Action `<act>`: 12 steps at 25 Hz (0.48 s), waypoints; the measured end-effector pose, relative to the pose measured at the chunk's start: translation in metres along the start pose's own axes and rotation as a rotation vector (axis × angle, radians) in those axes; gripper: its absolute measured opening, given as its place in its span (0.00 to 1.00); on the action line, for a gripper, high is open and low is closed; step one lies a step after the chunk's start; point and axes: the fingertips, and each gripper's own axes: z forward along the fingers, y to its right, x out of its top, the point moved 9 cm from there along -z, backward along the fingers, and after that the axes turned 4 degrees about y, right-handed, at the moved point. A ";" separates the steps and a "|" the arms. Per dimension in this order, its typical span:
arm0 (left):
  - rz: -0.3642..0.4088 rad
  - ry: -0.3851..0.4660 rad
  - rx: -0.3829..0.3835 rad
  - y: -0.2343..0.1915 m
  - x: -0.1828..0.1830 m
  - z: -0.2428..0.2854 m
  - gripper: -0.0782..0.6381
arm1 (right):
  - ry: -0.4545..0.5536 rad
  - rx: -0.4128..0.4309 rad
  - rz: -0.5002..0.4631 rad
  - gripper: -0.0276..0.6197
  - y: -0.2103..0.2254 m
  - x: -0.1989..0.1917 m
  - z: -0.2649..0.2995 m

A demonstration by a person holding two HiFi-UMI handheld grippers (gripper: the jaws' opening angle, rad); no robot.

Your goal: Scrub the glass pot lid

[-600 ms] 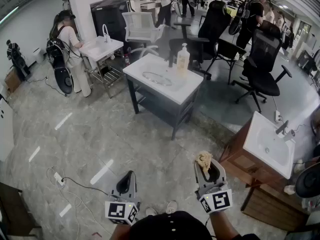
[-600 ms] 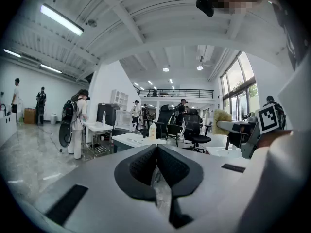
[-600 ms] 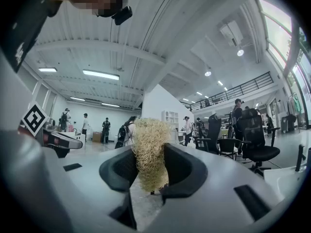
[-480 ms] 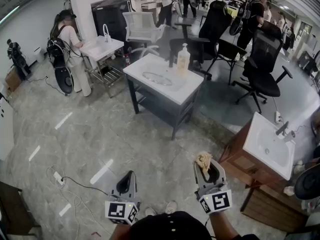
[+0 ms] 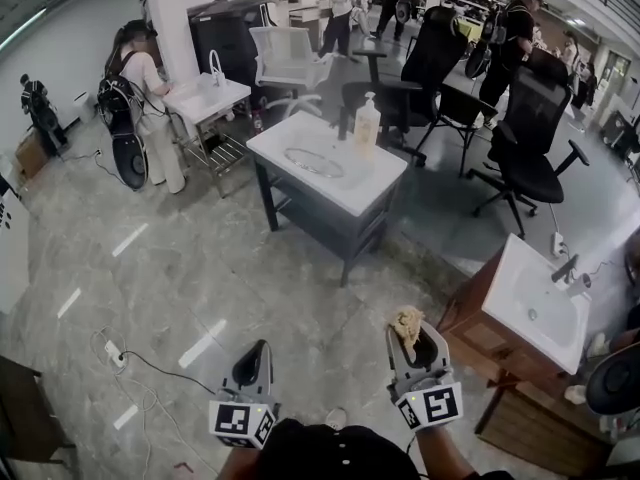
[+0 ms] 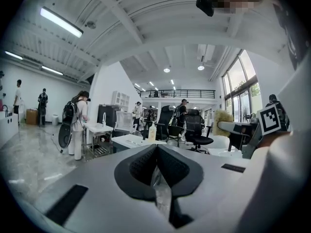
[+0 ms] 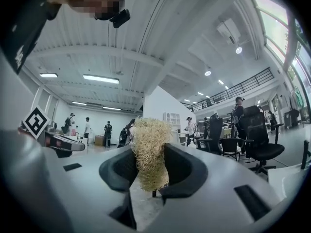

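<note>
The glass pot lid [image 5: 313, 159] lies flat on a white-topped sink table [image 5: 365, 193] some way ahead across the floor, next to a soap bottle [image 5: 366, 120]. Low in the head view, both grippers are held level and far from the lid. My left gripper [image 5: 256, 353] [image 6: 156, 165] is shut with nothing between its dark pads. My right gripper [image 5: 410, 330] [image 7: 148, 165] is shut on a tan fibre scrubber [image 5: 407, 319] [image 7: 148, 149], which sticks up above the jaws. The left gripper view shows the table [image 6: 127, 140] small in the distance.
A wooden cabinet with a white washbasin [image 5: 540, 303] stands close on my right. A second basin stand [image 5: 205, 98] with a person [image 5: 145, 108] at it is at the far left. Black office chairs [image 5: 525, 143] and other people stand behind the table. Cables and a power strip [image 5: 115, 356] lie on the floor at left.
The head view has shifted slightly, so the room sits a little differently in frame. Both grippers keep the same pose and the scrubber stays gripped.
</note>
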 end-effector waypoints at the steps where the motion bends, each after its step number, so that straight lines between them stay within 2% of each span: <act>1: -0.003 0.003 0.004 0.003 0.000 0.002 0.15 | -0.003 0.008 -0.002 0.27 0.003 -0.001 0.001; 7: -0.016 -0.010 0.018 0.018 -0.013 0.008 0.15 | -0.017 0.020 0.007 0.27 0.019 -0.012 0.003; 12: -0.028 -0.027 0.023 0.005 -0.016 0.024 0.15 | -0.028 0.020 0.008 0.27 0.028 -0.017 0.018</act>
